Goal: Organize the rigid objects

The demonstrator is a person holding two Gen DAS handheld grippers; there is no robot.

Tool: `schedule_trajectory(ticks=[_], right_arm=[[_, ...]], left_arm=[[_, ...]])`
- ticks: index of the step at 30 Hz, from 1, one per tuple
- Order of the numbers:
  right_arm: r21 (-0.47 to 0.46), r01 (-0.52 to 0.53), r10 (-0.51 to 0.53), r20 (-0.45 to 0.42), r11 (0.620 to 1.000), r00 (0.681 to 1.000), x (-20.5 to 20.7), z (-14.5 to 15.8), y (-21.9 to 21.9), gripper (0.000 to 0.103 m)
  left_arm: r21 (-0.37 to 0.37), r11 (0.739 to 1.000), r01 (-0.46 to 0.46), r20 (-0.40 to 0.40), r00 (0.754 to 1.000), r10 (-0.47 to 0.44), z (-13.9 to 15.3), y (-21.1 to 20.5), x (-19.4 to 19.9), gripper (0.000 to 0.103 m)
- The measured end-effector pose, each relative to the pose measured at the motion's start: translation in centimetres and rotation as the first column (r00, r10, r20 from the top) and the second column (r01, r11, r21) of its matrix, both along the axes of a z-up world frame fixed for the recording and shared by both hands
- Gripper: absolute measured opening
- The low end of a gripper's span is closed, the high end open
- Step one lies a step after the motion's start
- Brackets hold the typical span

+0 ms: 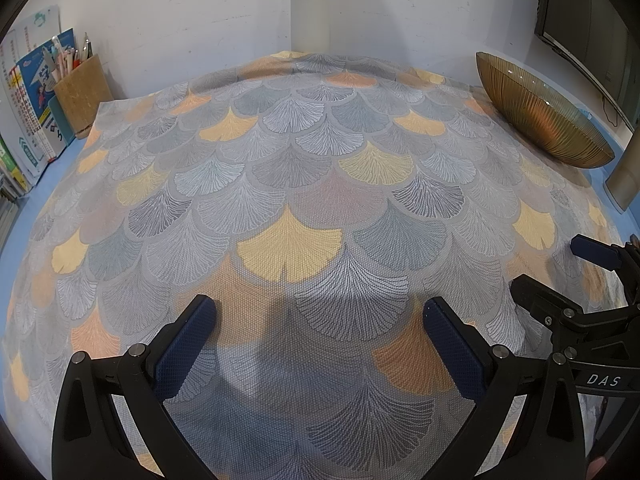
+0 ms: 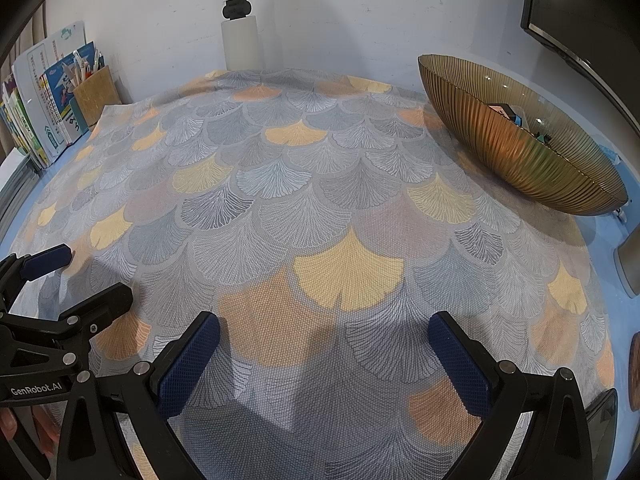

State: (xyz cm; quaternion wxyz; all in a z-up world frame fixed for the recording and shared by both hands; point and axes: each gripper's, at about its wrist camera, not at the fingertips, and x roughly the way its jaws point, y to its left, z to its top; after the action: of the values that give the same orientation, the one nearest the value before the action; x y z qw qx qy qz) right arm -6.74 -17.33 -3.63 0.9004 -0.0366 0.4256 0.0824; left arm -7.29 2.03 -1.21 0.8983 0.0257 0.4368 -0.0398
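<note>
Right wrist view shows small objects [image 2: 516, 117] half hidden inside the amber bowl [image 2: 520, 148], far right on the desk [image 2: 600, 236]; both left tongs [image 1: 320, 328] and right tongs [image 2: 324, 340] gape wide, empty, above the patterned cloth [image 2: 280, 200].

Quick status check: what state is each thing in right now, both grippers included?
Left gripper: open, empty, above the cloth.
Right gripper: open, empty, above the cloth.
Amber glass bowl: upright, small items inside.
Pen holder: upright, full of pens.
Patterned tablecloth: spread flat.

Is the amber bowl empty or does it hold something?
Not empty: the amber bowl holds a few small colourful items, seen over its rim.
</note>
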Motion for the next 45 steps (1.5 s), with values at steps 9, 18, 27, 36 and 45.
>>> schedule_trajectory(ticks=[9, 18, 27, 36, 45], right_arm=[[0.0, 0.0, 0.0, 0.0, 1.0, 1.0, 0.2, -0.5, 0.1, 0.103], [0.0, 0.0, 0.0, 0.0, 1.0, 1.0, 0.0, 0.1, 0.0, 0.103], [0.0, 0.001, -0.001, 0.0, 1.0, 1.0, -0.1, 0.4, -0.1, 0.103], [0.0, 0.001, -0.001, 0.0, 1.0, 1.0, 0.0, 0.2, 0.0, 0.103], [0.0, 0.001, -0.001, 0.0, 1.0, 1.0, 0.0, 0.0, 0.0, 0.103]], left_arm=[[0.001, 1.0, 0.0, 0.0, 1.0, 0.0, 0.0, 0.0, 0.0, 0.103], [0.001, 1.0, 0.0, 0.0, 1.0, 0.0, 0.0, 0.0, 0.0, 0.103], [0.001, 1.0, -0.001, 0.0, 1.0, 0.001, -0.2, 0.0, 0.0, 0.103], [0.001, 1.0, -0.001, 0.0, 1.0, 0.001, -0.1, 0.0, 0.0, 0.103], [0.001, 1.0, 0.0, 0.0, 1.0, 0.0, 0.0, -0.1, 0.0, 0.103]])
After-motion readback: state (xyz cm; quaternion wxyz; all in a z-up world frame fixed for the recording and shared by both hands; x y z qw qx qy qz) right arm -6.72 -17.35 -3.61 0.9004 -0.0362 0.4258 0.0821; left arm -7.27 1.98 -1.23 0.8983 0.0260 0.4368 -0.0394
